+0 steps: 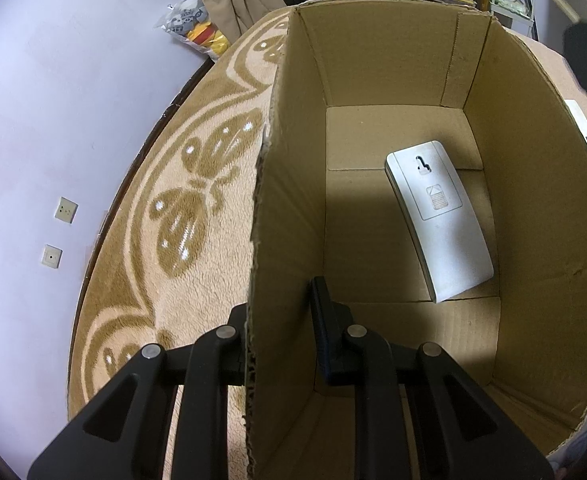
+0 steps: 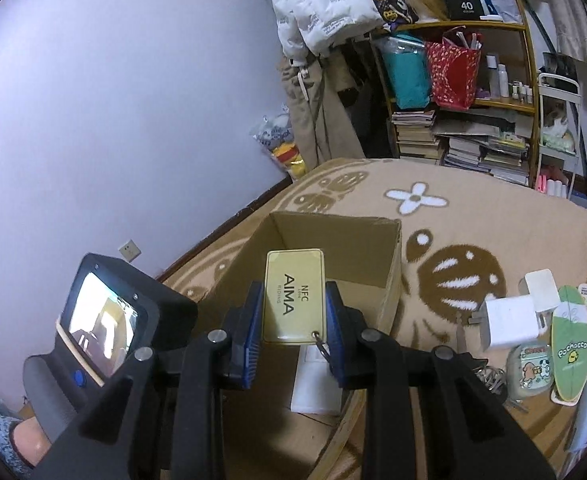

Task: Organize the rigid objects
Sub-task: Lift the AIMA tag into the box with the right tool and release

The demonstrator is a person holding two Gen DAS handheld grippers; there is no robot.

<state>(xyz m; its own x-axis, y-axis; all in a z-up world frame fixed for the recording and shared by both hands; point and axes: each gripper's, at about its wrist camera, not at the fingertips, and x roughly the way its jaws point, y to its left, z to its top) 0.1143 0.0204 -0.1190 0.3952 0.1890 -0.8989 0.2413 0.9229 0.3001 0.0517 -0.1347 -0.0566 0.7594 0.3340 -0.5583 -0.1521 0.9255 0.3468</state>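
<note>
Right hand-held gripper gripped the gold AIMA NFC card by its long edges, above the cardboard box. Left hand-held gripper straddled the box's left wall; contact unclear. We judged: lower, then release. Count: one white remote inside; two white chargers on the rug.
</note>
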